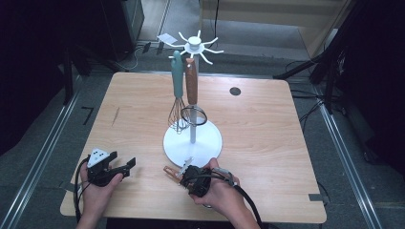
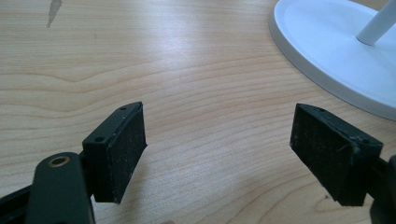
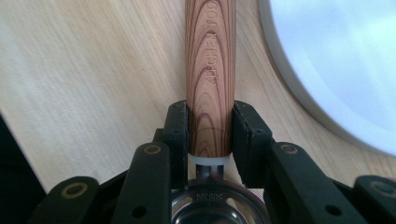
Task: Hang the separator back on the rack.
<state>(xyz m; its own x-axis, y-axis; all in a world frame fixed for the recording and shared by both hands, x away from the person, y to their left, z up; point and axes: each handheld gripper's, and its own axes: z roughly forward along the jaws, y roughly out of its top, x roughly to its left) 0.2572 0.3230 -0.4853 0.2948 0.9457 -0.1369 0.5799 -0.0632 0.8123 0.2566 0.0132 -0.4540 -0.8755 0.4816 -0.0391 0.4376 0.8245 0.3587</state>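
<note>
Pickup step, prob.: right tongs (image 3: 209,128) clamped on wood-handled utensil (image 3: 209,70), low over desk (image 1: 267,124) beside white rack base (image 1: 212,143). Left tongs (image 2: 219,154) open, empty. Next: lift, hang on rack hook (image 1: 206,58), w/ care.

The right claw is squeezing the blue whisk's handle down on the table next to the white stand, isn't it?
Not quite. The right claw is squeezing a wooden handle, not the blue whisk's; the right gripper view shows the brown wood grain between its pads. The blue whisk hangs on the white stand in the high view. The rest is right: it is down on the table next to the stand.
</note>
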